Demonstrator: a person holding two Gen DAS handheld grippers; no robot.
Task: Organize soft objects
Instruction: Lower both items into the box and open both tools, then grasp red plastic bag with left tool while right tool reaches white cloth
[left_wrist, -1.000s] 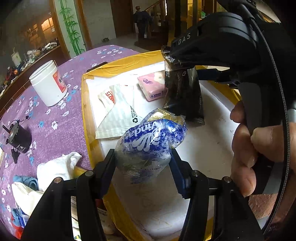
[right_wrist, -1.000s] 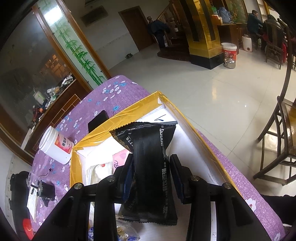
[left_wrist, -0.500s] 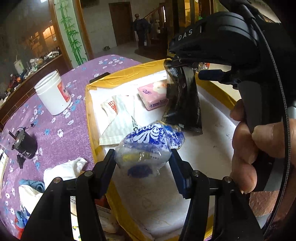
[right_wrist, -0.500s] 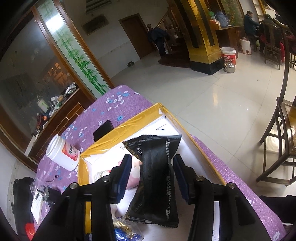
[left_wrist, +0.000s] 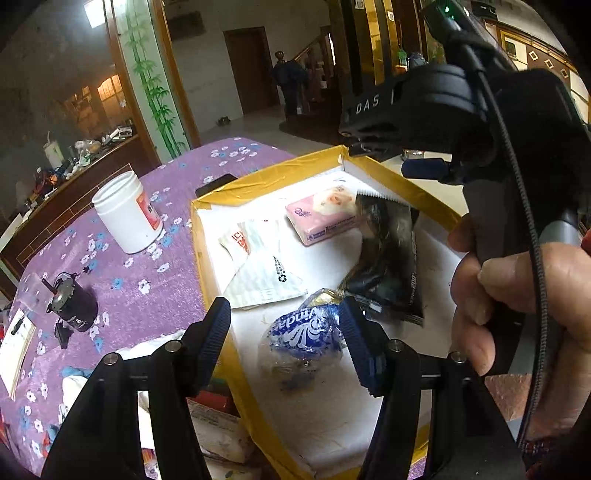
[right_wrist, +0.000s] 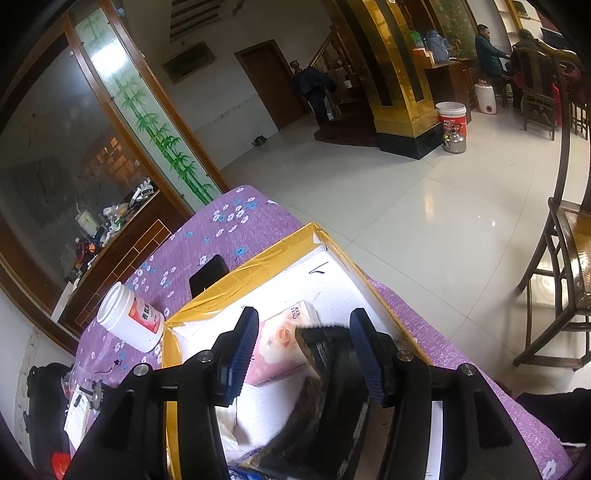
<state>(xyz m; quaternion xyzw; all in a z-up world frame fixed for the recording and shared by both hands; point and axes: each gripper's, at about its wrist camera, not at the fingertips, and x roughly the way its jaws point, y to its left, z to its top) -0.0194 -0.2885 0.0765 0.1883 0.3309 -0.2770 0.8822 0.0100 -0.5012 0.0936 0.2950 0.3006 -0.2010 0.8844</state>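
A box with a yellow-taped rim (left_wrist: 199, 258) holds several soft packs. A blue and white tissue pack (left_wrist: 303, 336) lies on its white floor between the fingers of my left gripper (left_wrist: 286, 334). The jaws are opening and the left pad stands clear of the pack. Behind it lie a black packet (left_wrist: 388, 258), a pink tissue pack (left_wrist: 325, 214) and a white pouch (left_wrist: 258, 262). The jaws of my right gripper (right_wrist: 304, 352) are opening too. The black packet (right_wrist: 332, 387) shows blurred and loose below them, beside the pink tissue pack (right_wrist: 280, 343).
A white jar (left_wrist: 127, 212), a small black motor (left_wrist: 74, 306) and white cloths (left_wrist: 147, 347) sit on the purple flowered tablecloth left of the box. A dark phone (right_wrist: 208, 275) lies behind the box. A person's hand (left_wrist: 517, 295) grips the right tool. A wooden chair (right_wrist: 561, 258) stands at right.
Both grippers have opened. The black packet dropped out of the right gripper into the box. The blue and white pack slid out of the left gripper onto the box floor.
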